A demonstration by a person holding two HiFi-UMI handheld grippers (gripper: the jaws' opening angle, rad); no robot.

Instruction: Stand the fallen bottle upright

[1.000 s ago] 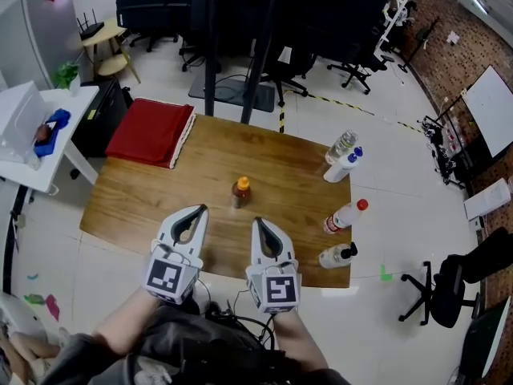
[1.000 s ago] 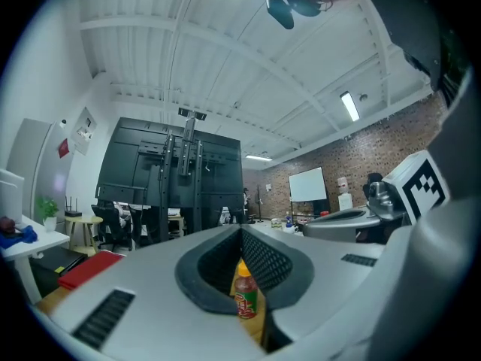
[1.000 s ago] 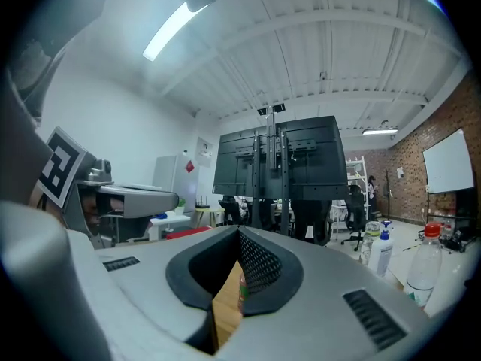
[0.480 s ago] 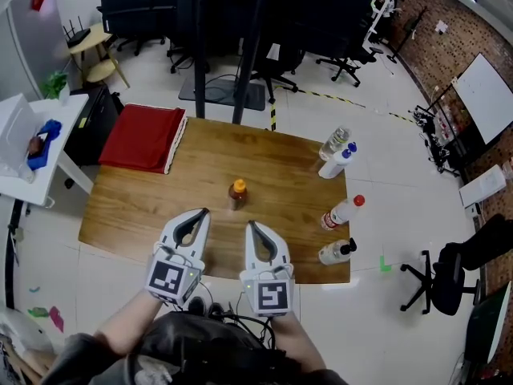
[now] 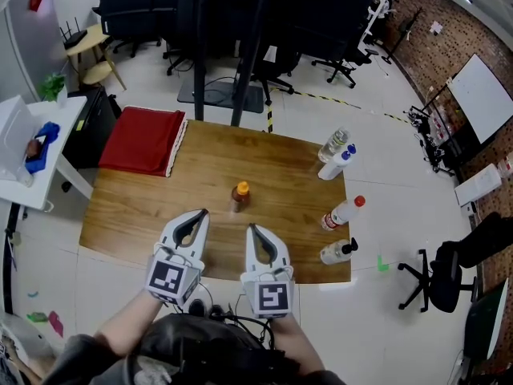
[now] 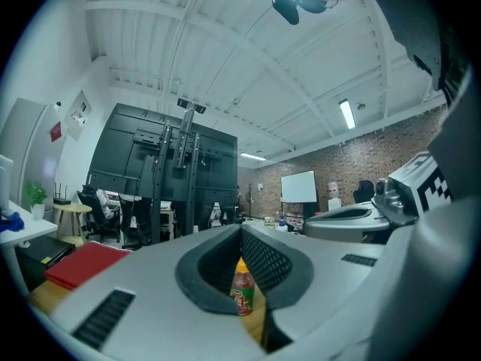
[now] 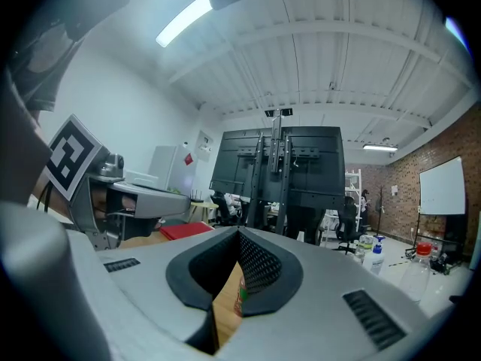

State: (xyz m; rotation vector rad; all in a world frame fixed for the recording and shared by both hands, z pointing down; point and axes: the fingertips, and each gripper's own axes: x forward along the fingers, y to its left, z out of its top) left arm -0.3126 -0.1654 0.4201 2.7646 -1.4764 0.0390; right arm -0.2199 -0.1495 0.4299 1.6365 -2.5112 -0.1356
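The left claw [image 5: 198, 213] and right claw [image 5: 252, 228] are closed, empty. An orange-capped bottle [image 5: 239, 196] stands upright on the table [image 5: 144, 207] beyond them.

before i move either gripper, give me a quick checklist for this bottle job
1. Left gripper open for a grasp: not ok, shut and empty.
2. Right gripper open: not ok, shut and empty.
3. Small orange-capped bottle mid-table upright: ok.
4. Clear black-capped bottle by the wooden table's right edge upright: cannot tell, looks tipped over.
5. Table bare between grippers and orange-capped bottle: ok.
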